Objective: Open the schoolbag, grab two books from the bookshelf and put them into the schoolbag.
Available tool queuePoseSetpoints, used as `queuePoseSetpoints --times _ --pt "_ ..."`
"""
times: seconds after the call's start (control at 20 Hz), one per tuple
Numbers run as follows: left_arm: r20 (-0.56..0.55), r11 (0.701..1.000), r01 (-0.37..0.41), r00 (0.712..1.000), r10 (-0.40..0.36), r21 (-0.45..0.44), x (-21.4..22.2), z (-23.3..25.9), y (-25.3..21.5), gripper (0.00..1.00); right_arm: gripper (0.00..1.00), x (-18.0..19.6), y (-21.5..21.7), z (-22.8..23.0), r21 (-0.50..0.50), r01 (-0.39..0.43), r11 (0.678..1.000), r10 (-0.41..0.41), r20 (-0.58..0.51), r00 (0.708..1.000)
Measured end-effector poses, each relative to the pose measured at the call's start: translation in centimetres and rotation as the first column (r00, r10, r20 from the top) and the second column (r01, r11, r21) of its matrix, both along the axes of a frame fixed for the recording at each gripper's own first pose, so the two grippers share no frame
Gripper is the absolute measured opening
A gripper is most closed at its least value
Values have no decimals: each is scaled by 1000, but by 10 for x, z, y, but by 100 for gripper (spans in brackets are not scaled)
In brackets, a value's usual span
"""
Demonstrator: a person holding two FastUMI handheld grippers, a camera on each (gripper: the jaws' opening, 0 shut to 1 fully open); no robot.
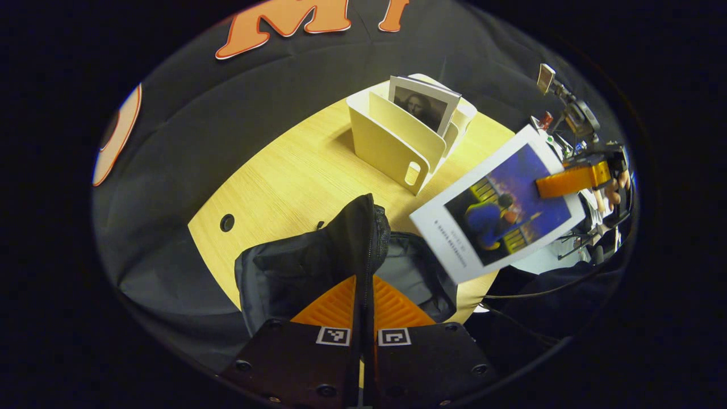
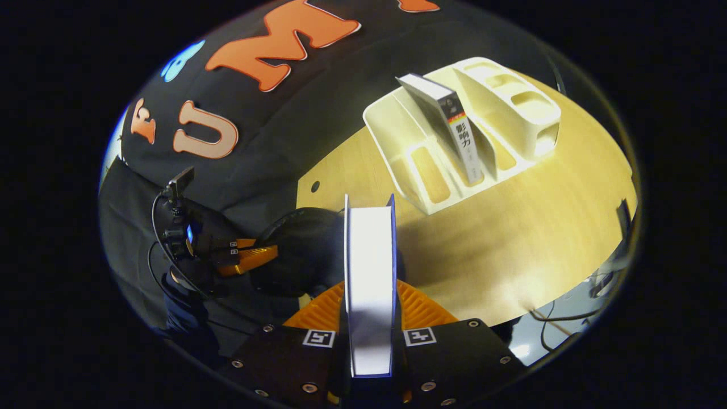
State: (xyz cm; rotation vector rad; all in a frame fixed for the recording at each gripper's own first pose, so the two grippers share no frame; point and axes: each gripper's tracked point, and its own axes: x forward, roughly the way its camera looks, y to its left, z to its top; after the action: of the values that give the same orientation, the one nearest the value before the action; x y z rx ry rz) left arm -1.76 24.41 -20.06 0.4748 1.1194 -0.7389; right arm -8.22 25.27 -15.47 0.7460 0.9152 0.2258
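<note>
The bag (image 1: pixel 318 267) flap is held up, pinched in the left tool (image 1: pixel 363 295); one book (image 2: pixel 369 272) is clamped in the right tool (image 2: pixel 369 301), not yet bagged; another book (image 1: pixel 423 105) waits on the shelf (image 1: pixel 392 142), upper centre.

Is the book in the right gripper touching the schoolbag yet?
Apart. In the left gripper view the book, clamped by the right gripper, hangs in the air above and beside the open schoolbag, with bare table visible between them.

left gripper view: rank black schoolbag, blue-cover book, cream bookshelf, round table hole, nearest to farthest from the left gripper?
1. Black fabric schoolbag: its flap pinched in the left gripper.
2. Blue-cover book: held up at right, above the bag.
3. Round hole in the wooden table, at left, and cream plastic bookshelf, at the back: too close to call.
</note>
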Motion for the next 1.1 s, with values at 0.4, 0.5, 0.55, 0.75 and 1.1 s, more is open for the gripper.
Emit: queuePoseSetpoints --times 0.4,0.5,0.55,0.75,1.1 --pt "10 998 -60 998 60 -18 3 3 -4 4 29 27 43 -10 112 -8 994 2 54 999" --pt "11 997 -77 997 77 -23 3 4 -4 4 29 35 53 -22 128 4 992 -10 47 999" --pt "2 995 -94 996 94 -28 0 6 -5 4 29 41 60 -30 148 39 988 -44 32 999" --pt "13 992 -121 992 122 -36 1 9 -10 4 28 57 100 -54 233 66 970 -64 -13 998" --pt "26 989 -134 990 136 -57 -2 14 -16 4 28 88 141 -72 309 108 945 -121 25 992"
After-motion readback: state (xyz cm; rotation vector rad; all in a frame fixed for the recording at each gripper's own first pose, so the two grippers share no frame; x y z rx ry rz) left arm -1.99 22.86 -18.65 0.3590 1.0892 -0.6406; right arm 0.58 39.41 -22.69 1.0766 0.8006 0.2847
